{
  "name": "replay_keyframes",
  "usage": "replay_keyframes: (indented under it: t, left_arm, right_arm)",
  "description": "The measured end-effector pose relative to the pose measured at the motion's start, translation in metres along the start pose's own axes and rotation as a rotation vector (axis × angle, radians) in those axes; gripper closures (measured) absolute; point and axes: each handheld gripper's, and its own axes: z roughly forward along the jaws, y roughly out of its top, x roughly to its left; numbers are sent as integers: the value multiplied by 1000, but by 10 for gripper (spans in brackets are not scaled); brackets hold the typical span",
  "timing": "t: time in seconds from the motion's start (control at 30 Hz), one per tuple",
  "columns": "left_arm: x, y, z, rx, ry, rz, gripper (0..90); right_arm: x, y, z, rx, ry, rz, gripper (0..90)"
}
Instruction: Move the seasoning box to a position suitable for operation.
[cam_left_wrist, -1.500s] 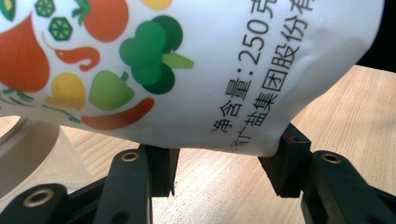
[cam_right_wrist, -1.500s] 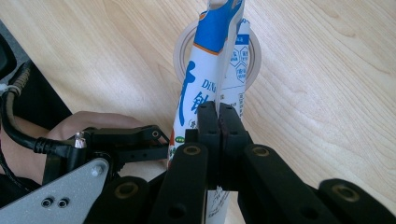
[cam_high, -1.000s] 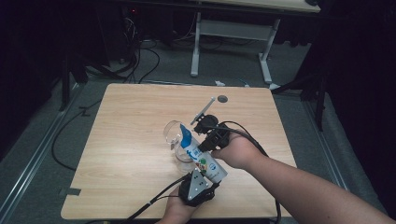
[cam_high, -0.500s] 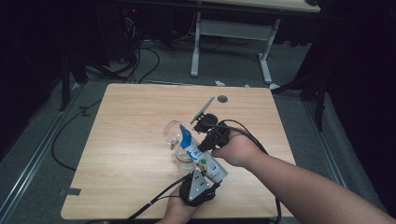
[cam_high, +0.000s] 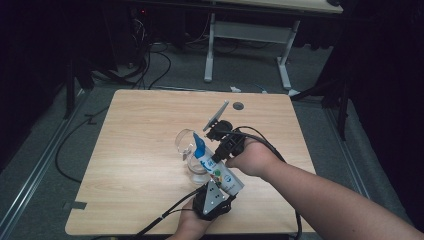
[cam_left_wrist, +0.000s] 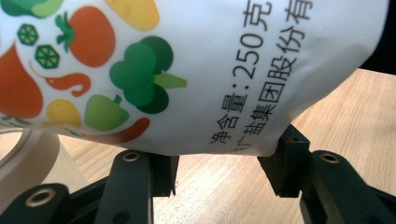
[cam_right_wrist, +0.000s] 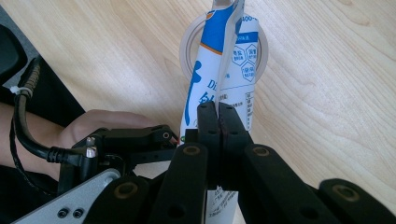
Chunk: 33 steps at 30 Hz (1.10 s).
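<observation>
Pouch (cam_high: 220, 167) tilted, spout toward glass (cam_high: 192, 160) | both tools seemingly gripping

We see a dim lab or recording workspace, not a home. A bare light-wood tabletop (cam_high: 150, 150) stands on grey carpet (cam_high: 40, 165), with darkness on the left and right. Black cables (cam_high: 150, 65) trail over the floor at the far side, near the white metal legs of a second desk (cam_high: 280, 30). A metal rail (cam_high: 30, 185) runs along the floor at left.
</observation>
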Motion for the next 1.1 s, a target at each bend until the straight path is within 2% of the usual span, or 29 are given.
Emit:
replay_keyframes:
  t: [0.17, 0.2, 0.37, 0.43, 0.53, 0.73, 1.0, 1.1]
  left_arm:
    - [1, 0, -1, -3, 0, -2, 526]
    - [1, 1, -1, -5, -1, -7, 526]
    - [2, 2, -1, -5, -1, -8, 526]
    - [3, 2, -1, -4, -1, -9, 525]
    - [3, 1, -1, -4, 3, -10, 525]
    - [4, 1, -1, -5, 7, -7, 525]
    - [5, 2, -2, -8, 5, -3, 525]
    - [5, 2, -2, -11, 4, -1, 525]
  right_arm:
    - [1, 1, -1, 6, 0, 6, 899]
    - [1, 2, -1, 2, -3, -14, 899]
    - [1, 4, -2, 2, -2, -14, 898]
    - [0, 4, -1, -5, -1, -27, 899]
    - [1, 5, -1, 2, 1, -10, 898]
    - [0, 7, 0, -2, -2, -26, 900]
    - [1, 8, -1, 3, -3, -17, 899]
    - [-1, 7, -1, -4, -2, -28, 898]
